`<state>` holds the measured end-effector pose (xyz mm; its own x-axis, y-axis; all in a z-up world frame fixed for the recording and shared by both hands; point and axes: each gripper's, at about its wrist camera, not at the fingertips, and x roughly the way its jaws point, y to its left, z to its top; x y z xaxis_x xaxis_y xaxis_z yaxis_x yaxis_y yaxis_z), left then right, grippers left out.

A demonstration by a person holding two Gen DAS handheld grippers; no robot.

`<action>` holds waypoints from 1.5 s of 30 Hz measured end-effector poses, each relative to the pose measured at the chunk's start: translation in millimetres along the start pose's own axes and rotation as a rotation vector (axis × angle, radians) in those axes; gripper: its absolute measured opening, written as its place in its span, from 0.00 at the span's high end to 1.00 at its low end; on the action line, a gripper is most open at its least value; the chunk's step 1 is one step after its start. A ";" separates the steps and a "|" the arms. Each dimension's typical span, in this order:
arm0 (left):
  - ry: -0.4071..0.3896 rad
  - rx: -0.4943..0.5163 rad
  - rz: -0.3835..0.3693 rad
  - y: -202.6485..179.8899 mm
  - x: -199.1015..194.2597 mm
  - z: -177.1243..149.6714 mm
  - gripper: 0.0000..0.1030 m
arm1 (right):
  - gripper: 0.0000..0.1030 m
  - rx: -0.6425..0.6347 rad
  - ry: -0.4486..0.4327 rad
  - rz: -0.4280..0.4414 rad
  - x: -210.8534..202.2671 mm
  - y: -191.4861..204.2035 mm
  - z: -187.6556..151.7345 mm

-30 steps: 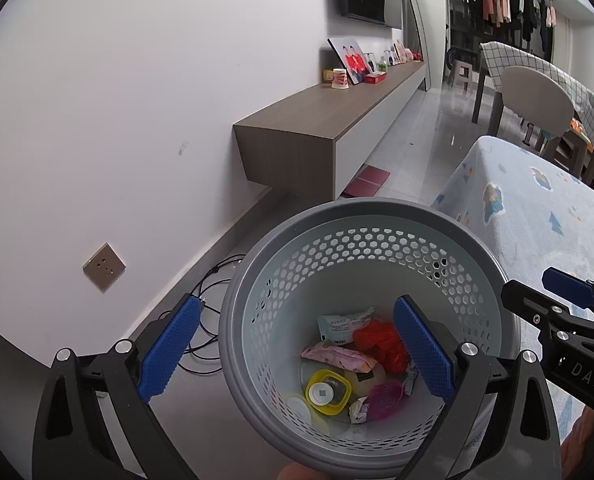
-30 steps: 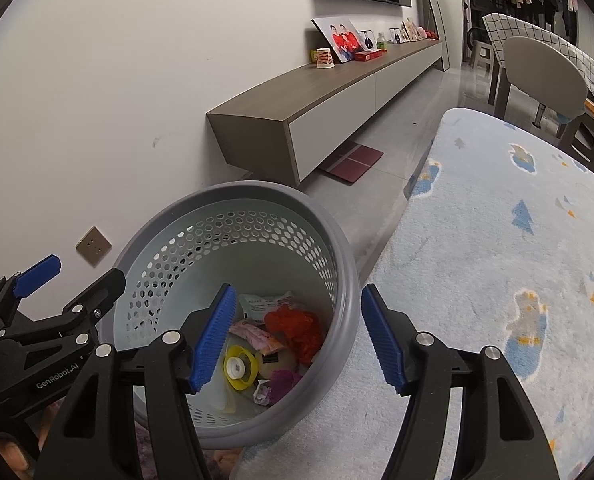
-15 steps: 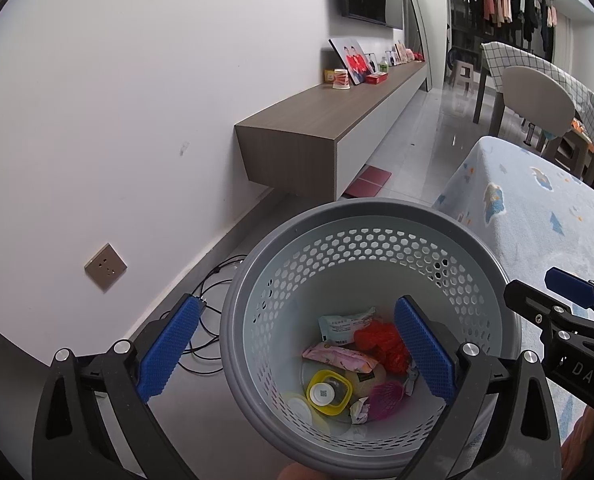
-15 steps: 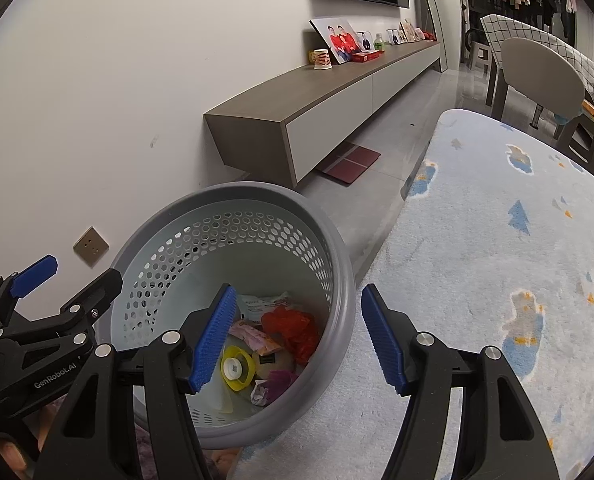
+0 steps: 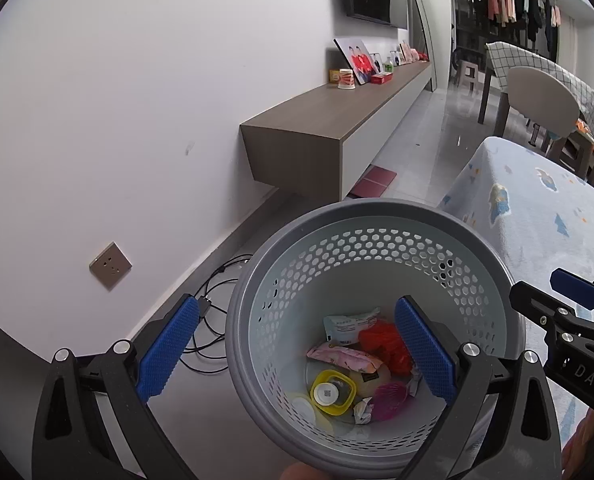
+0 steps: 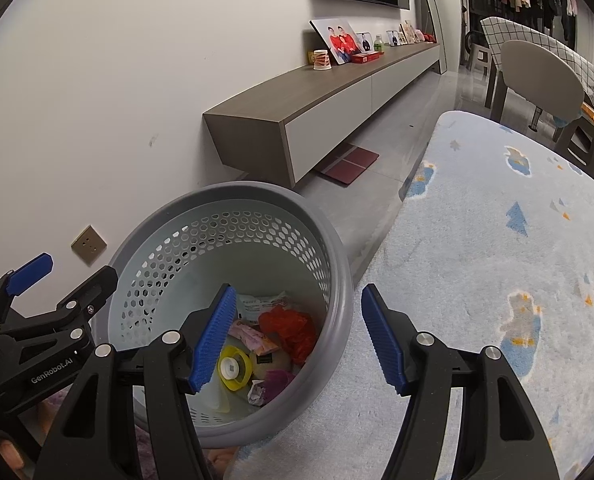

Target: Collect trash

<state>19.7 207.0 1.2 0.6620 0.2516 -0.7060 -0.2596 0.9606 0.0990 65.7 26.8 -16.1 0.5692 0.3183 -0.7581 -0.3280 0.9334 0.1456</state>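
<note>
A grey perforated waste basket (image 5: 297, 236) stands at the edge of the carpet and shows in both views, in the right wrist view too (image 6: 337, 248). Inside lie a red wrapper (image 5: 381, 344), a pink packet (image 5: 343, 360), a white-green packet (image 5: 347, 322), a yellow lid (image 5: 331, 392) and a purple piece (image 5: 389, 396). My left gripper (image 5: 293, 350) is open and empty, its jaws straddling the basket's left wall. My right gripper (image 6: 297, 340) is open and empty, its jaws straddling the basket's right wall.
A low wall cabinet (image 5: 337, 120) with photos and a paper cup (image 5: 345, 79) runs along the white wall. Black cables (image 5: 213, 320) lie on the floor by a wall socket (image 5: 110, 265). A light blue patterned carpet (image 6: 497, 260) lies to the right. A chair (image 6: 537, 76) stands behind it.
Almost nothing has changed. Both views have drifted very slightly; both grippers stay open over the basket.
</note>
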 end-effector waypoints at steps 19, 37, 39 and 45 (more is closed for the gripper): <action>0.003 -0.008 0.009 1.5 0.5 -1.2 0.06 | 0.39 -0.006 -0.001 -0.006 0.0 -1.7 0.1; -0.004 -0.004 0.011 -0.2 -1.8 -1.0 0.06 | 0.39 -0.010 -0.002 -0.012 -1.1 -1.5 0.7; -0.005 -0.003 0.012 -0.3 -1.8 -1.1 0.06 | 0.39 -0.010 -0.002 -0.012 -1.1 -1.6 0.7; -0.003 0.000 0.010 -1.3 -2.4 -1.3 0.06 | 0.39 -0.011 -0.002 -0.012 -1.3 -1.8 0.8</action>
<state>17.5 205.0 1.9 0.6616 0.2611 -0.7029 -0.2662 0.9581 0.1054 66.1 24.9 -14.9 0.5750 0.3074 -0.7582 -0.3291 0.9354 0.1297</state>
